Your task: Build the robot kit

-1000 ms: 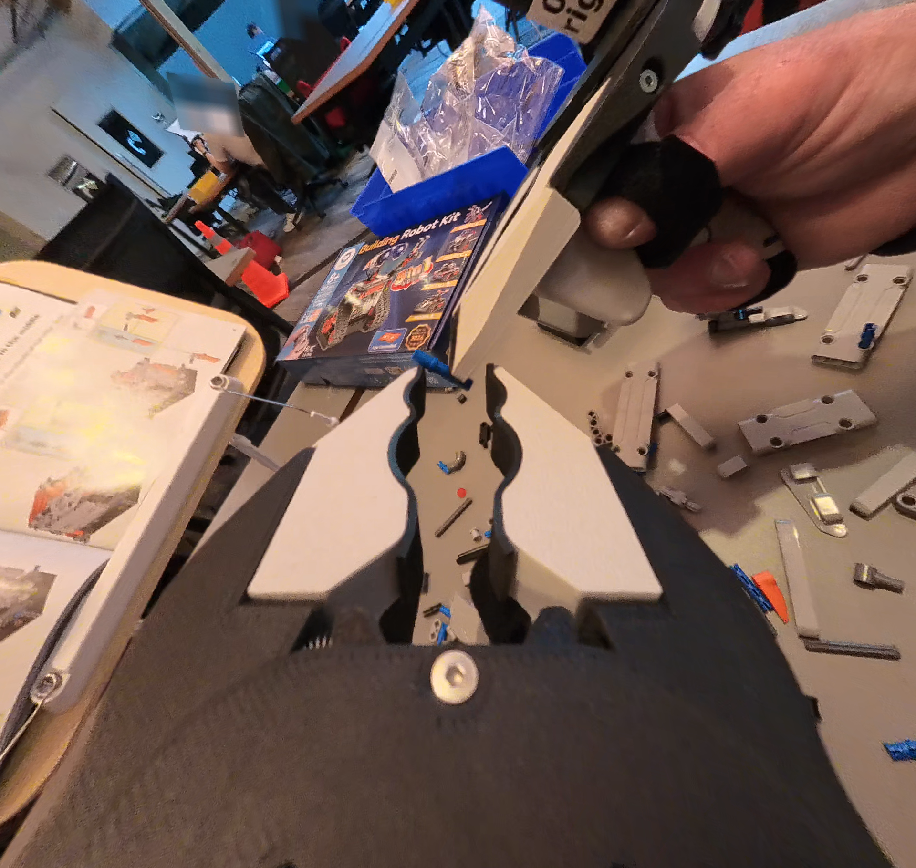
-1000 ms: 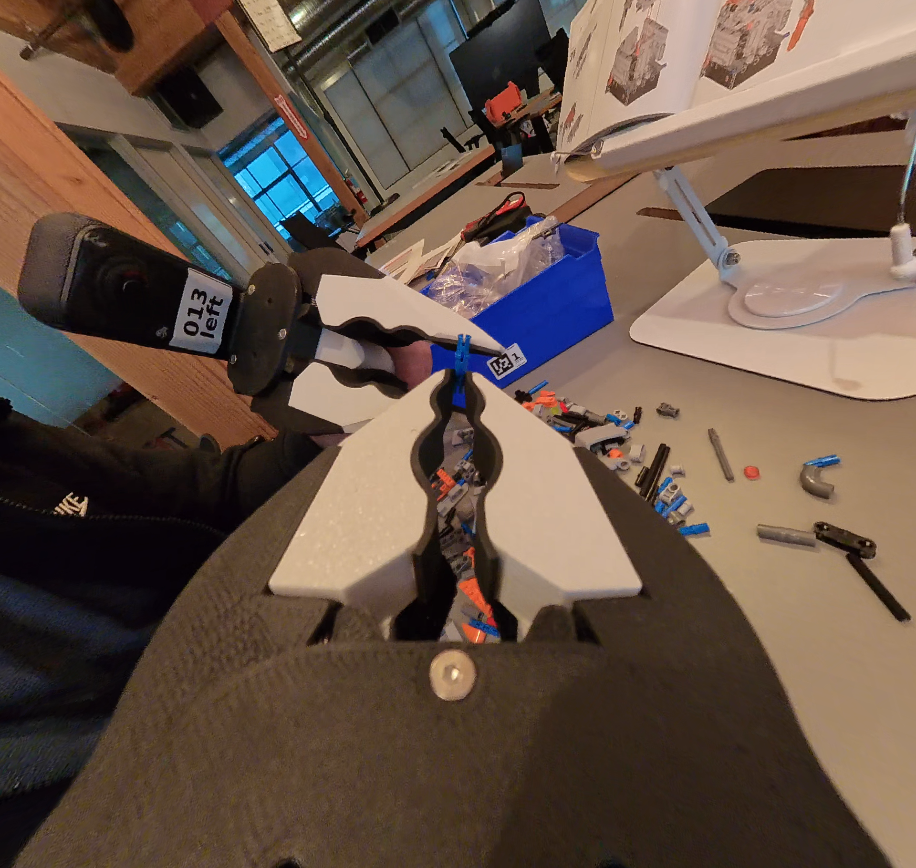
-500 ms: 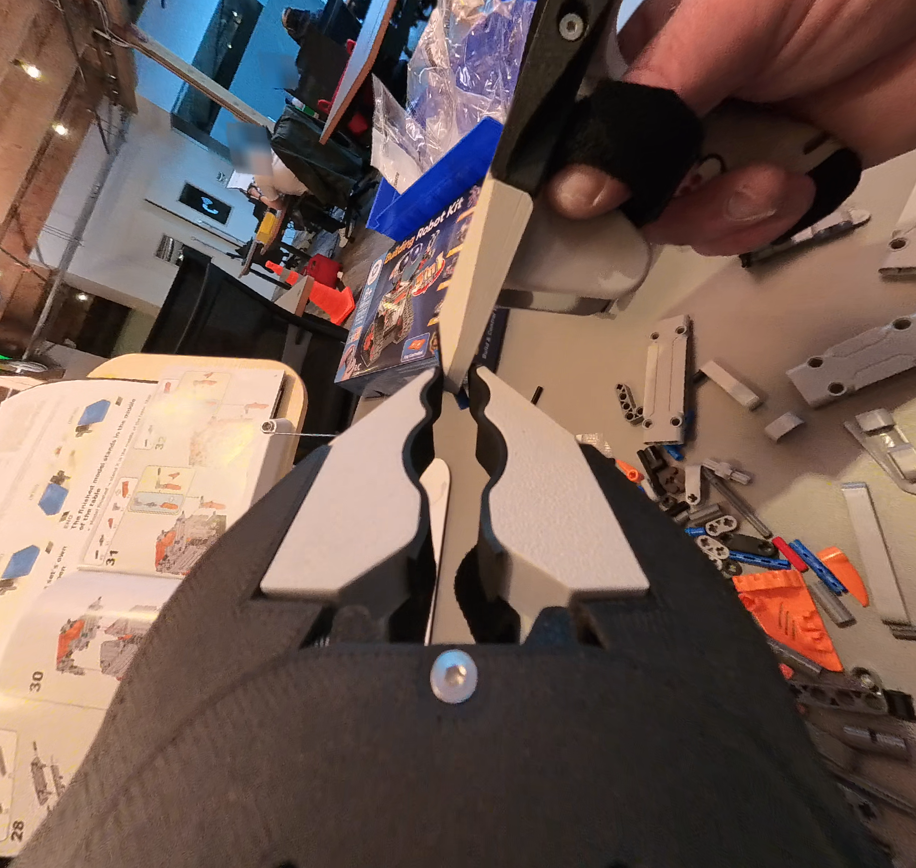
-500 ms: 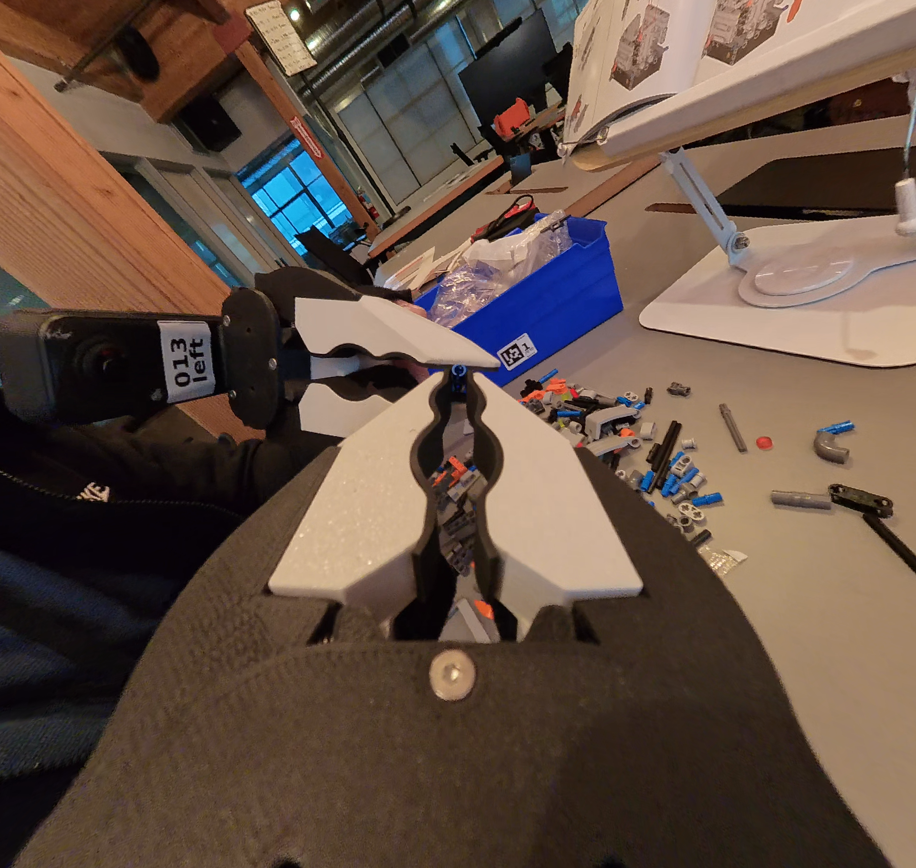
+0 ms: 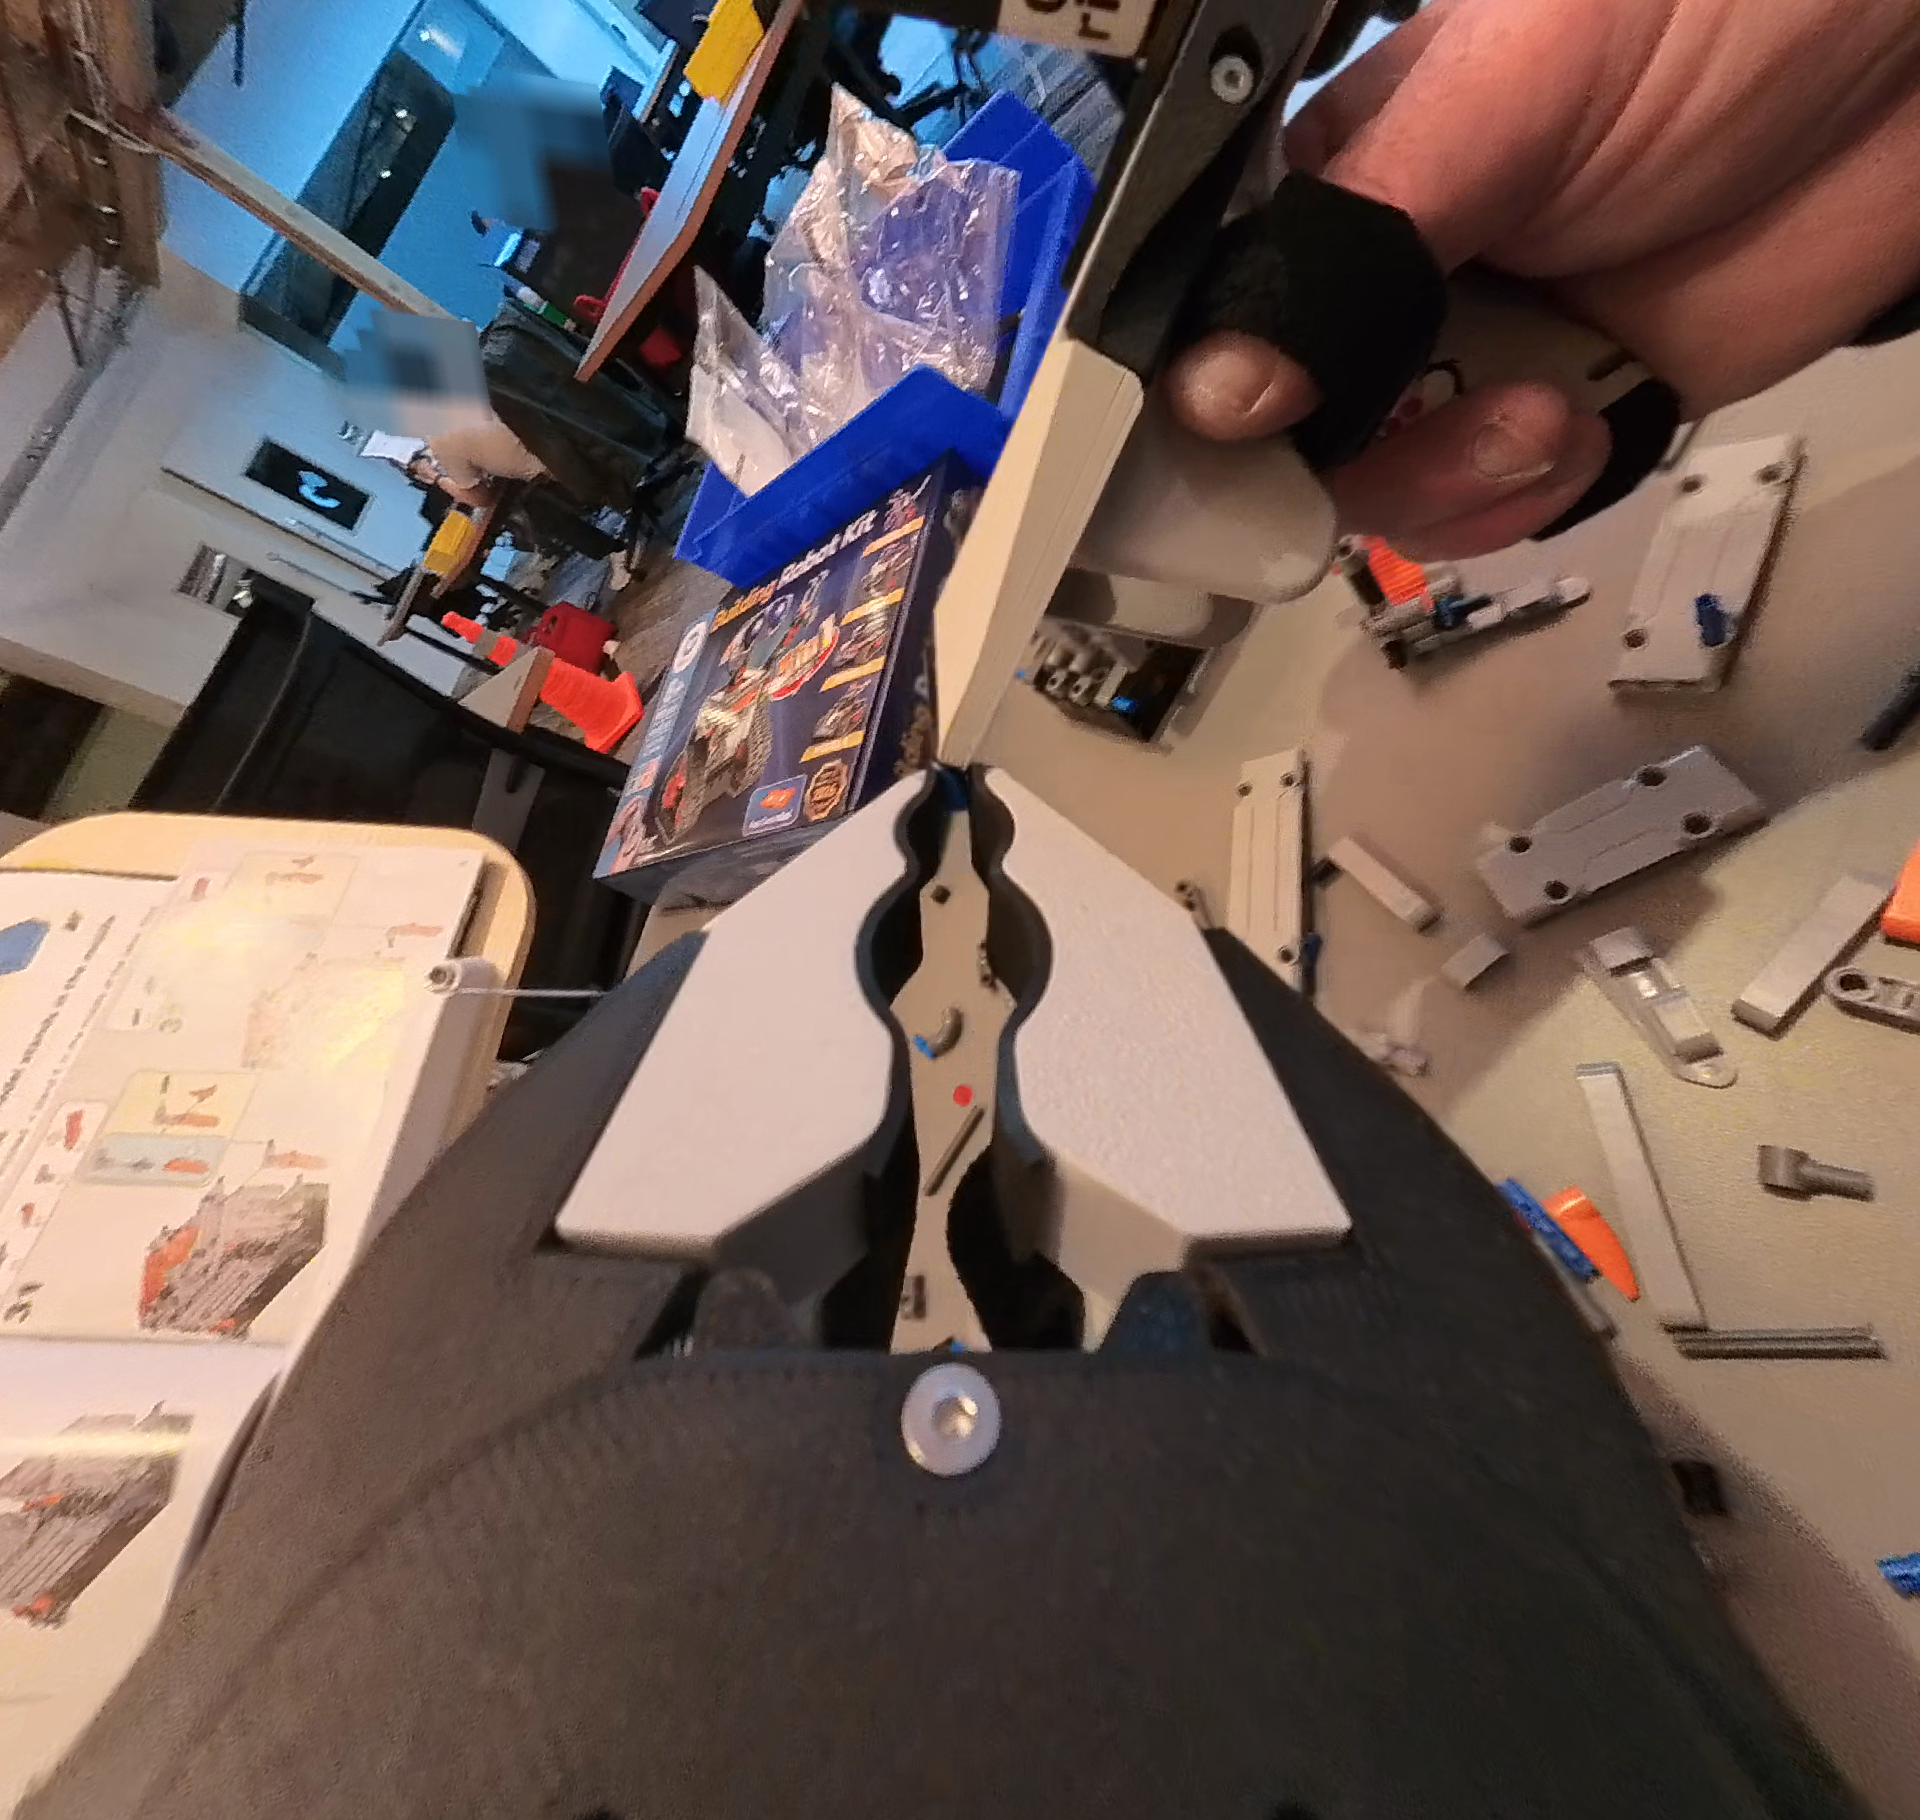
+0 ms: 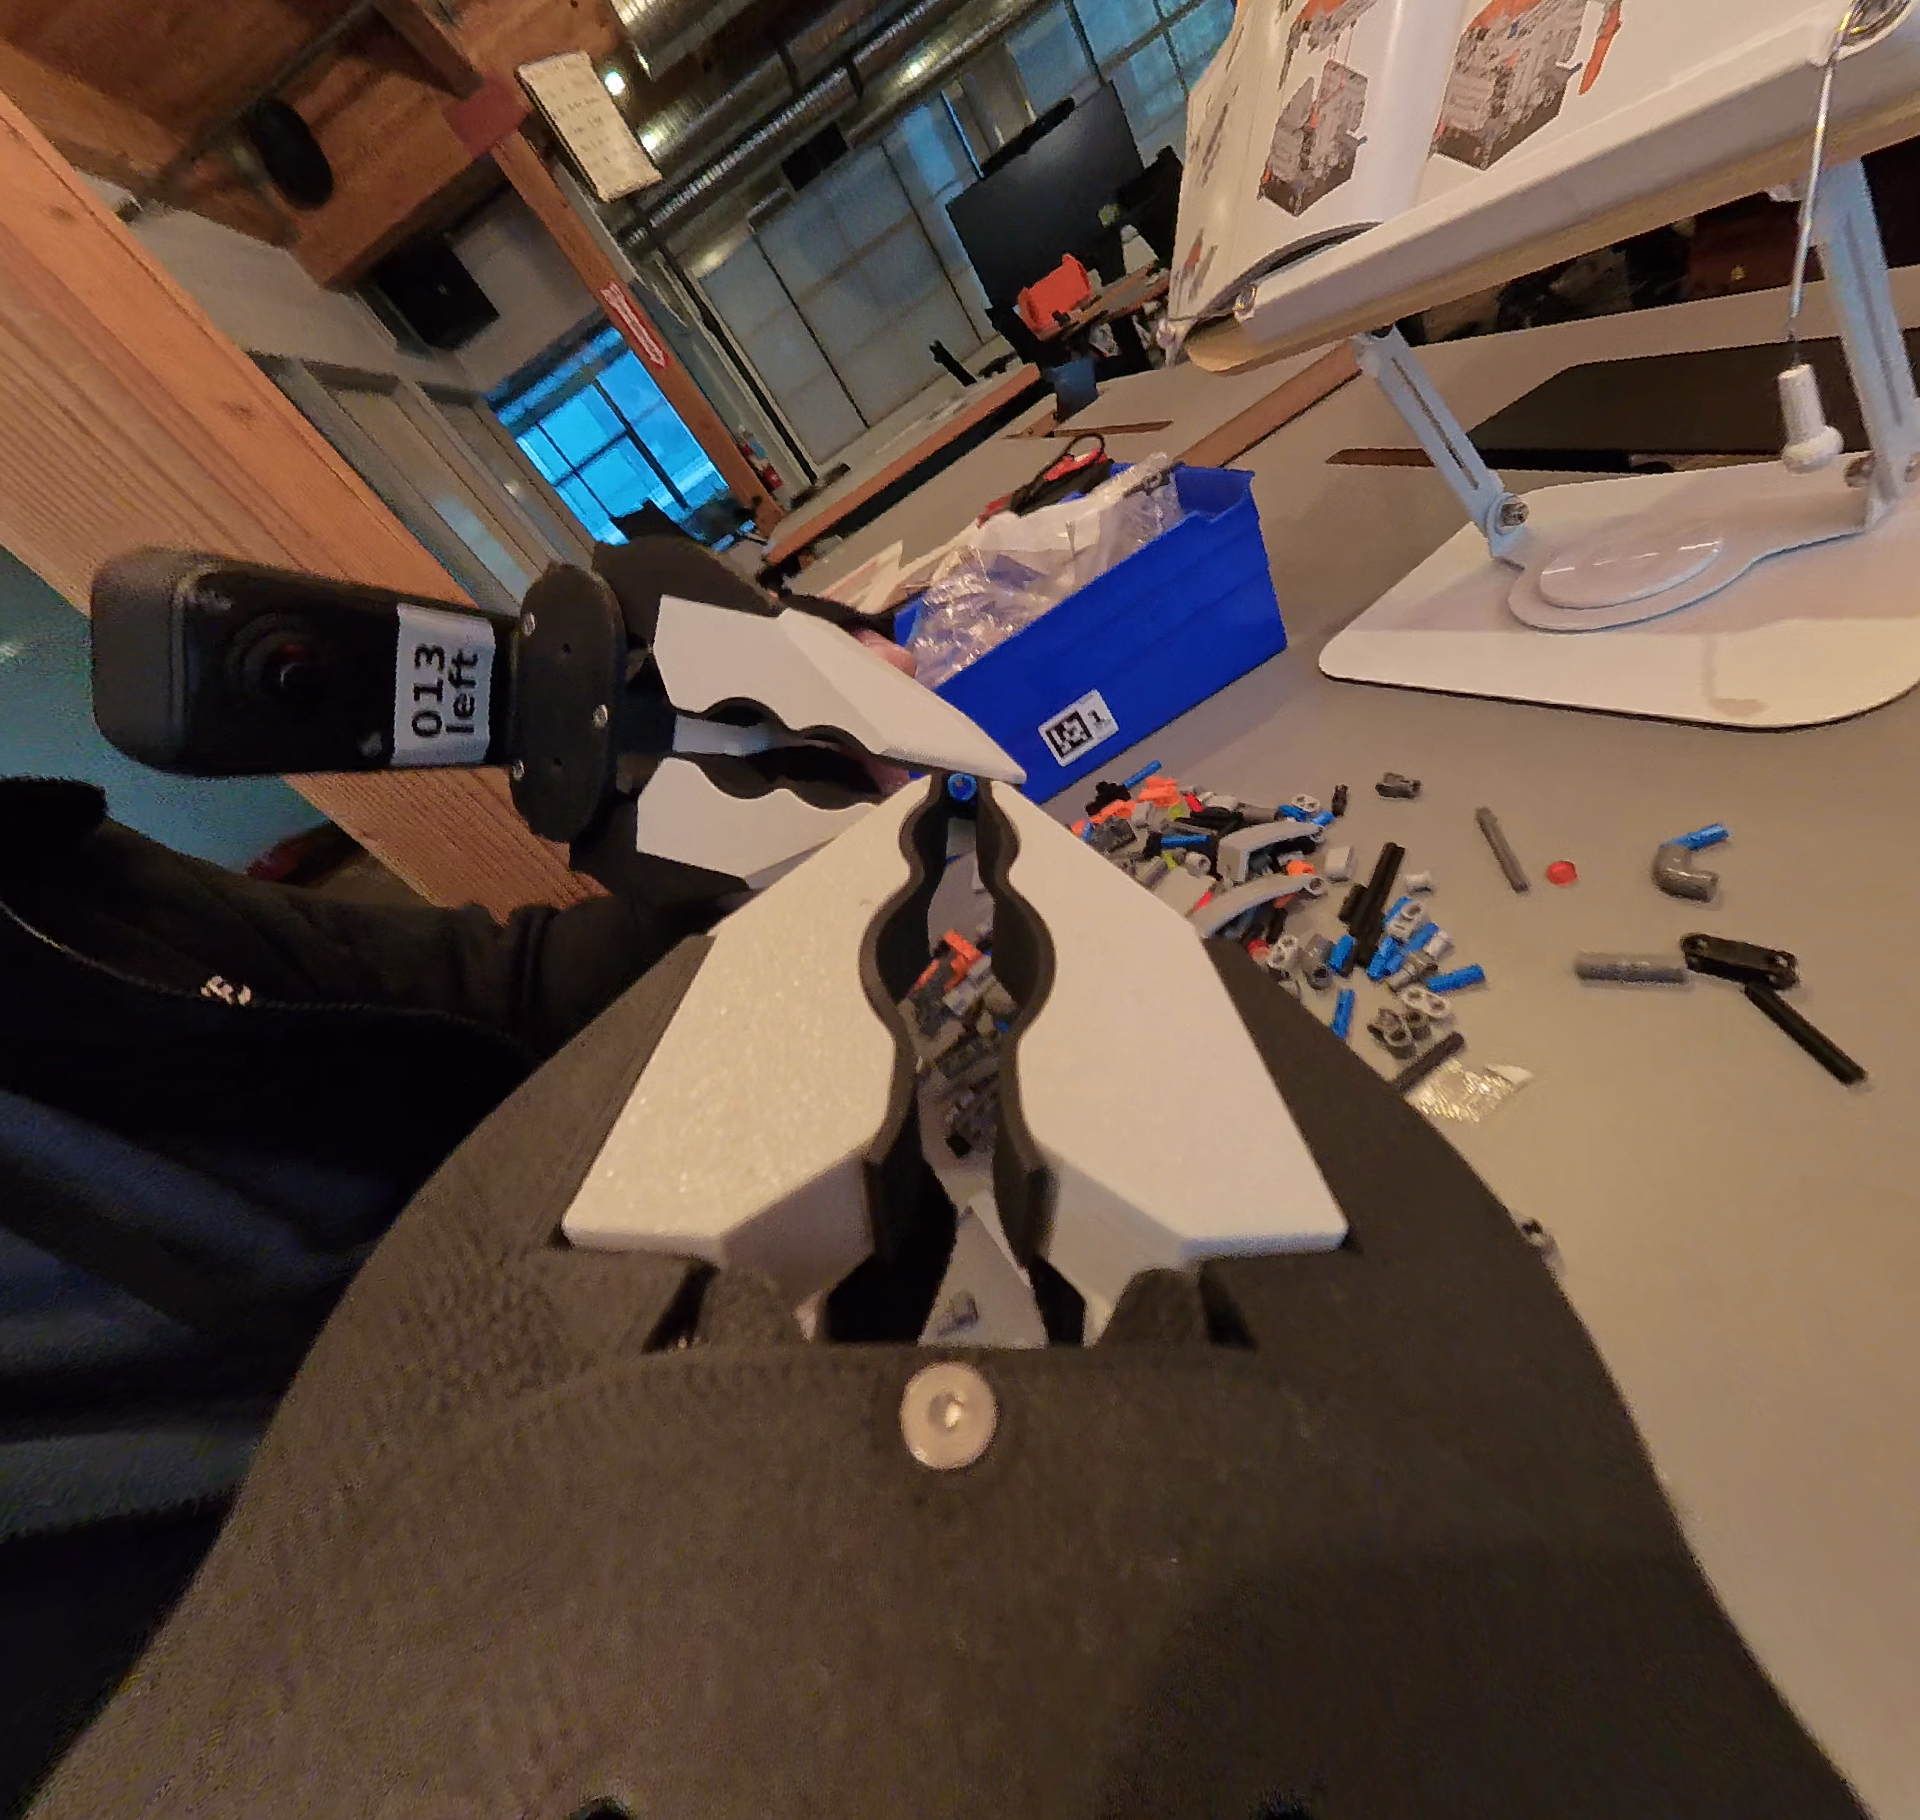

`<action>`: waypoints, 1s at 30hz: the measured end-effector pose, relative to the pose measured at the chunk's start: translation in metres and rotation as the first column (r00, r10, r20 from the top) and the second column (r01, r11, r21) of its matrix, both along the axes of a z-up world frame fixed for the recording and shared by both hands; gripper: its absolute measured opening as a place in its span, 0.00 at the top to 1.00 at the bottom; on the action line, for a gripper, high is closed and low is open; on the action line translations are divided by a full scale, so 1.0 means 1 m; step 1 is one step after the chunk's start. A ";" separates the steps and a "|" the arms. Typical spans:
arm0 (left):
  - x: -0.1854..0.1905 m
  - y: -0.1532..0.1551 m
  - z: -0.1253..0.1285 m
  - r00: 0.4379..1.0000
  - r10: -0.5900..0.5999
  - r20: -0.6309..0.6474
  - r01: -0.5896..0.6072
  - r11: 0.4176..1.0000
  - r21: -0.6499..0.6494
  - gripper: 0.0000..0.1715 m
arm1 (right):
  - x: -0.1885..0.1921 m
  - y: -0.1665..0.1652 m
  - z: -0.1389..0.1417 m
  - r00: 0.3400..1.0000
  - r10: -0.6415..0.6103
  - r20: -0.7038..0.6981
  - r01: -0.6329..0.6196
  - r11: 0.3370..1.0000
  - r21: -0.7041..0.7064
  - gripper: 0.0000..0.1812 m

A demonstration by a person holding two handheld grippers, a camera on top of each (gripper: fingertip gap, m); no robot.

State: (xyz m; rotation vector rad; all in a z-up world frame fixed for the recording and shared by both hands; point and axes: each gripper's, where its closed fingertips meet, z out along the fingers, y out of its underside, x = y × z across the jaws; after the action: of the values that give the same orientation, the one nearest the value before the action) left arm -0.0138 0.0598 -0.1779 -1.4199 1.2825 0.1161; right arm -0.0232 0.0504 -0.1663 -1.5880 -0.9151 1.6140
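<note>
Instruction booklet: open on a white stand, far left.
Left gripper: fingers nearly closed, tips pinching a small blue pin.
Right gripper: fingers nearly closed on a blue pin, apparently the same piece; tips of both tools meet.
Blue bin: holds clear bags, behind the tips.
Loose parts: scattered on the grey table, right.

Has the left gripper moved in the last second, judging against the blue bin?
Yes: left gripper's tip has sunk from level with blue bin's tag to below it.
</note>
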 end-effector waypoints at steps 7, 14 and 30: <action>0.061 -0.029 -0.044 0.983 -0.175 0.058 0.184 0.943 -0.277 0.93 | 0.079 -0.019 -0.042 0.908 -0.167 0.384 0.063 0.961 0.269 0.99; 0.113 -0.063 -0.123 0.940 -0.339 -0.049 0.254 0.787 -0.563 0.87 | 0.155 -0.048 -0.116 0.677 -0.226 0.700 -0.083 0.922 0.378 0.99; 0.123 -0.070 -0.156 0.927 -0.372 -0.053 0.244 0.702 -0.669 0.93 | 0.169 -0.058 -0.160 0.549 -0.234 0.802 -0.246 0.872 0.423 0.99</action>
State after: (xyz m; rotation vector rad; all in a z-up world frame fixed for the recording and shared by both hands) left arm 0.1096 -0.0101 -0.3341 -1.7736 1.8137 -0.4977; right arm 0.1457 -0.0081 -0.3266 -1.9415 -1.6639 0.3920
